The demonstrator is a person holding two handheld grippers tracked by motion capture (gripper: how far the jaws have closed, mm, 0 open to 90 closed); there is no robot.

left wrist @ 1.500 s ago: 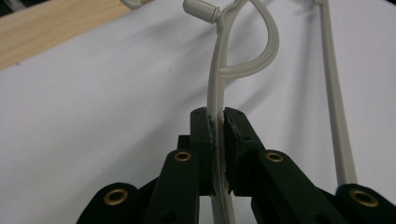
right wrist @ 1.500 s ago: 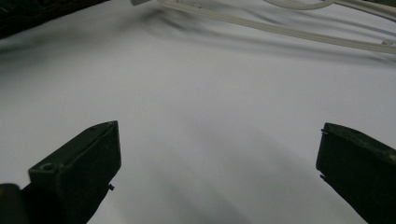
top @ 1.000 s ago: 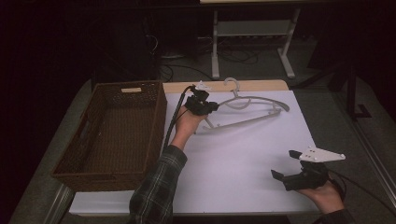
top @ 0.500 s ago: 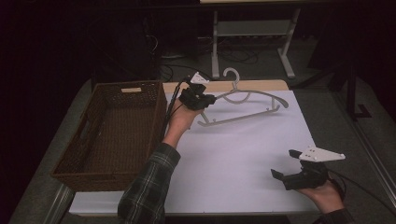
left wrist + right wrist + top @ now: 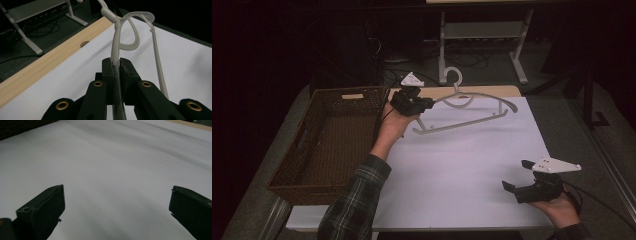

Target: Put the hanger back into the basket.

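A white plastic clothes hanger (image 5: 472, 107) hangs above the far part of the white table sheet (image 5: 462, 165), hook pointing away from me. My left gripper (image 5: 428, 104) is shut on the hanger's left arm; in the left gripper view the pale arm of the hanger (image 5: 117, 52) runs up from between the closed jaws of that gripper (image 5: 116, 65). My right gripper (image 5: 518, 176) rests low at the table's near right with its jaws wide apart. In the right gripper view that gripper (image 5: 116, 197) has bare white sheet between its fingertips.
A dark wicker basket (image 5: 302, 150) stands at the table's left side. A strip of wooden tabletop (image 5: 50, 61) runs along the far edge of the sheet. Beyond the table are a white metal stand (image 5: 482, 35) and cables on the dark floor.
My left hand has lifted the hanger off the sheet and carried it up and away from me. The right hand and its gripper have stayed put.
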